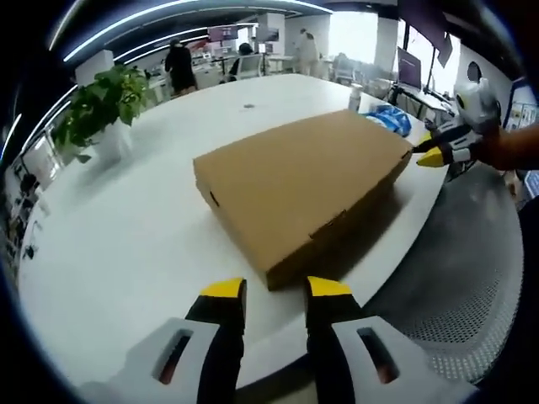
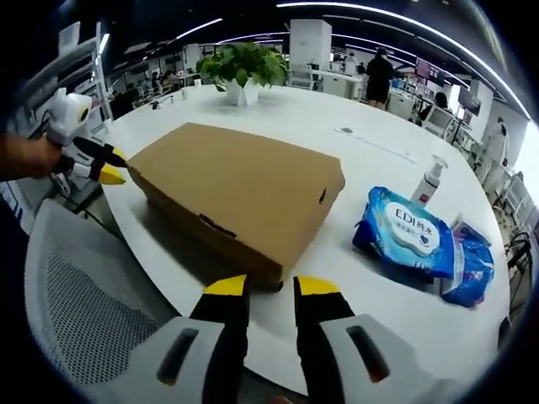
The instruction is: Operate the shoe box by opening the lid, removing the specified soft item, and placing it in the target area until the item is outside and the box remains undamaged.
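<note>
A flat brown cardboard shoe box (image 1: 303, 181) lies on the round white table (image 1: 126, 244) with its lid down, so whatever it holds is hidden. My left gripper (image 1: 276, 290) is open just short of one box corner, with nothing between its yellow tips. At the opposite side my right gripper (image 2: 270, 288) is also open and empty, close to the box's (image 2: 240, 189) near edge. The right gripper (image 1: 431, 150), held by a hand, sits at the box's far corner in the left gripper view. The left gripper (image 2: 111, 166) appears at the left corner in the right gripper view.
Blue wet-wipe packs (image 2: 413, 240) and a small spray bottle (image 2: 428, 181) lie on the table (image 2: 354, 337) beside the box. A potted plant (image 2: 244, 66) stands further back. A grey mesh chair (image 2: 93, 311) is at the table edge. People stand in the office behind.
</note>
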Motion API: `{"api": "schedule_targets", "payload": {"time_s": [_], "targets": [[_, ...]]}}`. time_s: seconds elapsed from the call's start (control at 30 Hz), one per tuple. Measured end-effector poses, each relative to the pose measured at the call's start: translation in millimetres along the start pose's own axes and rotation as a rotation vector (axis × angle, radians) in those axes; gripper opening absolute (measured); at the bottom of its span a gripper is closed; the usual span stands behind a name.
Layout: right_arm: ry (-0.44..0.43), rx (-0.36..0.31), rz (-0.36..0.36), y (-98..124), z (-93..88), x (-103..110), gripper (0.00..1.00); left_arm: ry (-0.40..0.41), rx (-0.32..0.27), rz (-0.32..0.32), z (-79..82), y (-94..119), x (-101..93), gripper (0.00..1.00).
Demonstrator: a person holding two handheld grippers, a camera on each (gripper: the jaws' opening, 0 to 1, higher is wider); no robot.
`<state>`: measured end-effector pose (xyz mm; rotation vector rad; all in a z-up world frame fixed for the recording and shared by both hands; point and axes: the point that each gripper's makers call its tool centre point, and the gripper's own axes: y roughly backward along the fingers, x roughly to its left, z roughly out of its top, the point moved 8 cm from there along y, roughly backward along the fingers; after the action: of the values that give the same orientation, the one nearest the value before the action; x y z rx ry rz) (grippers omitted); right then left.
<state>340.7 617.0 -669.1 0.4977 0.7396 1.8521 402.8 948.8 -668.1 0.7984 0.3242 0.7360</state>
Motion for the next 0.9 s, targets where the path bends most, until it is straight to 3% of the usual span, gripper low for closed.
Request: {"api": "schedule_targets", "payload": {"time_s": [0.23,0.53,0.9], "targets": [[0.010,0.000,0.001,-6,6.3,-1,0.17,-0.008,-0.001,-0.012,4.5,-6,2.1,0.17],[0.019,-0.005,-0.003,-10,10.1,-6,0.16,-0.028,0.008,-0.001,10.2,-13,5.0,0.18],[0.018,-0.012,-0.012,-21,22.0,-26,0.16,-0.049,0.017,0.015,35.5,-33,14.7,0.18]]}}
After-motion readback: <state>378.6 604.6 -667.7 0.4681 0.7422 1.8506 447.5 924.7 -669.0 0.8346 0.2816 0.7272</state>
